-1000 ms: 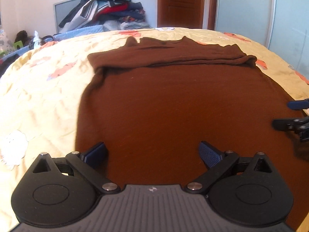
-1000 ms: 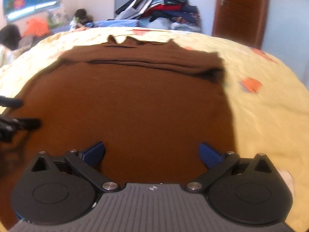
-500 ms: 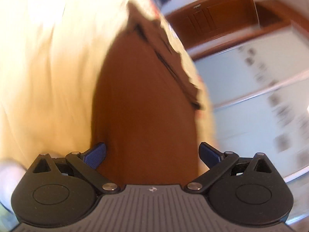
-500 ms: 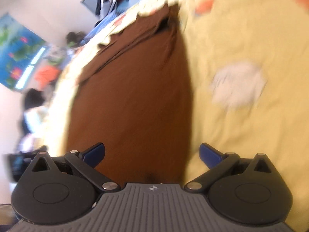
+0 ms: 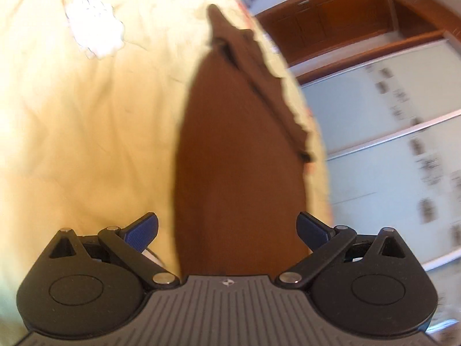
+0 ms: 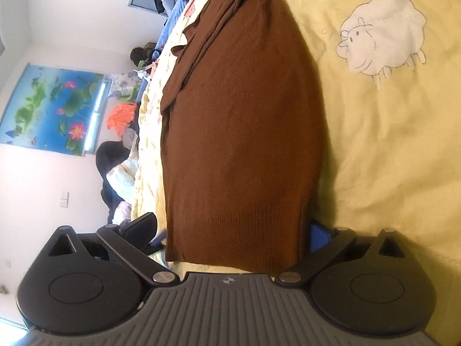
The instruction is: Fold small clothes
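left wrist view: left gripper (image 5: 227,227) tilted sideways, blue pads spread wide over the brown sweater (image 5: 239,158) lying flat on the yellow bedspread (image 5: 86,121), grasping nothing, right wrist view: right gripper (image 6: 233,230) likewise released, its fingers straddling the sweater's ribbed hem (image 6: 236,239), sheep print (image 6: 380,34) beside it

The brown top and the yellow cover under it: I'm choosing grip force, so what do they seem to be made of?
The brown top looks like a soft, matte knit, perhaps wool or acrylic: fine ribbing shows at its hem nearest the right gripper. The yellow cover looks like thin woven cotton, matte and creased, with a printed sheep. The exact fibres can't be told.
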